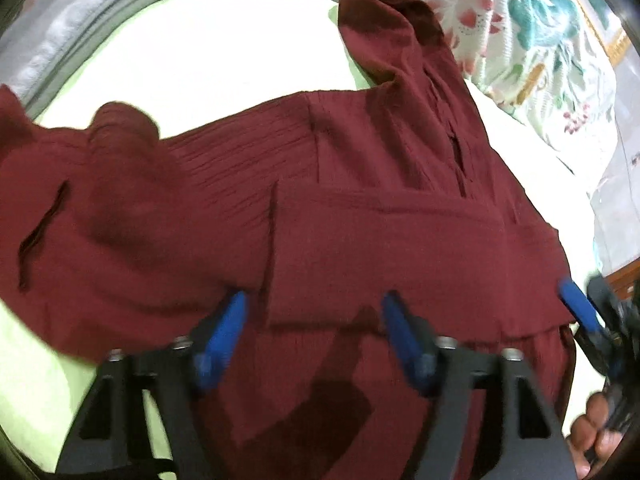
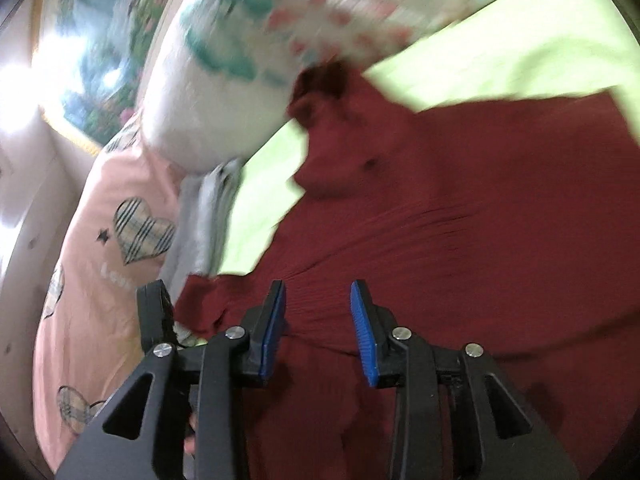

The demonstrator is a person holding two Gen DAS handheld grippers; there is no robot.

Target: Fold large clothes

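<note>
The garment (image 1: pixel 360 200) is a dark red, crinkled piece with fine pleats across its middle, spread over the green sheet (image 1: pixel 240 40) of a bed. One sleeve (image 1: pixel 384 32) runs up toward the floral pillow (image 1: pixel 520 32); the other end is bunched at the left. A band of cloth already lies folded across the near part. It looks thin, soft and light, so it should drape and slide rather than hold a crease, and the pleated part may stretch. Best hold, I judge, is a hem or fold edge, pinched through both layers at two well-separated points.

The left gripper (image 1: pixel 316 312) hovers over the near fold with its jaws wide apart, holding nothing. The right gripper (image 2: pixel 318 320) also stands apart over the pleated cloth, empty. Its view is blurred.

Beyond lie grey cloth (image 1: pixel 72 20) and a pink cover (image 2: pixel 100 240) with plaid hearts.
</note>
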